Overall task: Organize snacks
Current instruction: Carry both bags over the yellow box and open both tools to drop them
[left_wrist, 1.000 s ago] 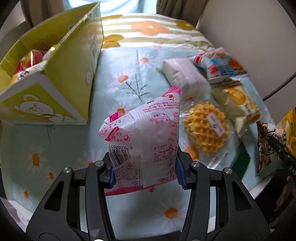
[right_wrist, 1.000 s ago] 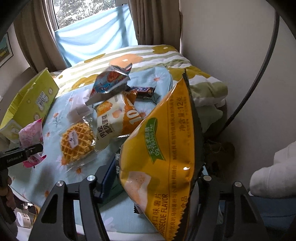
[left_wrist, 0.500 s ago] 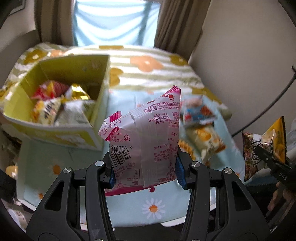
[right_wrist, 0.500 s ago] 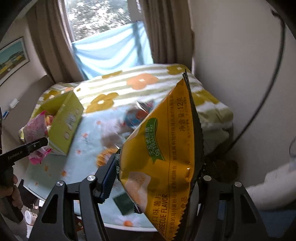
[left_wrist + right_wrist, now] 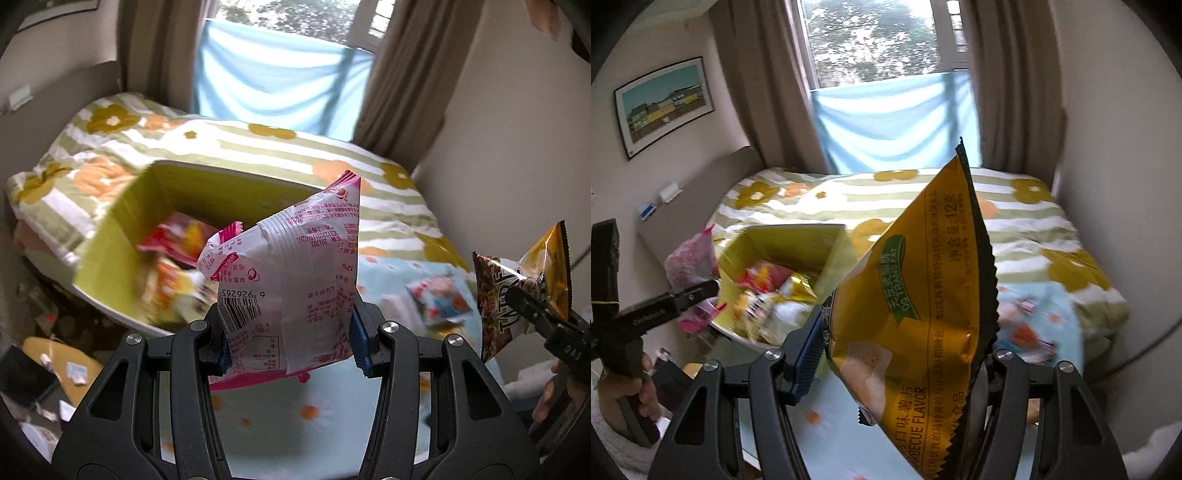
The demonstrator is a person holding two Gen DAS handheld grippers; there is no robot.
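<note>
My left gripper [image 5: 290, 338] is shut on a pink and white snack packet [image 5: 291, 295], held up in the air. Behind it lies an open yellow-green cardboard box [image 5: 122, 236] with several snack packs inside, blurred by motion. My right gripper [image 5: 897, 362] is shut on a yellow barbecue chip bag [image 5: 923, 310], which fills the middle of the right wrist view. That chip bag [image 5: 524, 284] also shows at the right edge of the left wrist view. The box [image 5: 746, 251] and the pink packet [image 5: 690, 262] sit at the left of the right wrist view.
Loose snack packs [image 5: 439, 301] lie on the light blue daisy cloth [image 5: 332, 417] to the right of the box. A bed with a striped flower cover [image 5: 1015, 221] lies behind, then curtains and a window. A person's hand [image 5: 624, 391] holds the left gripper's handle.
Both grippers rose with their packs still held and tilted up. The table dropped lower in view; the box interior, the bed and the window came into sight.
</note>
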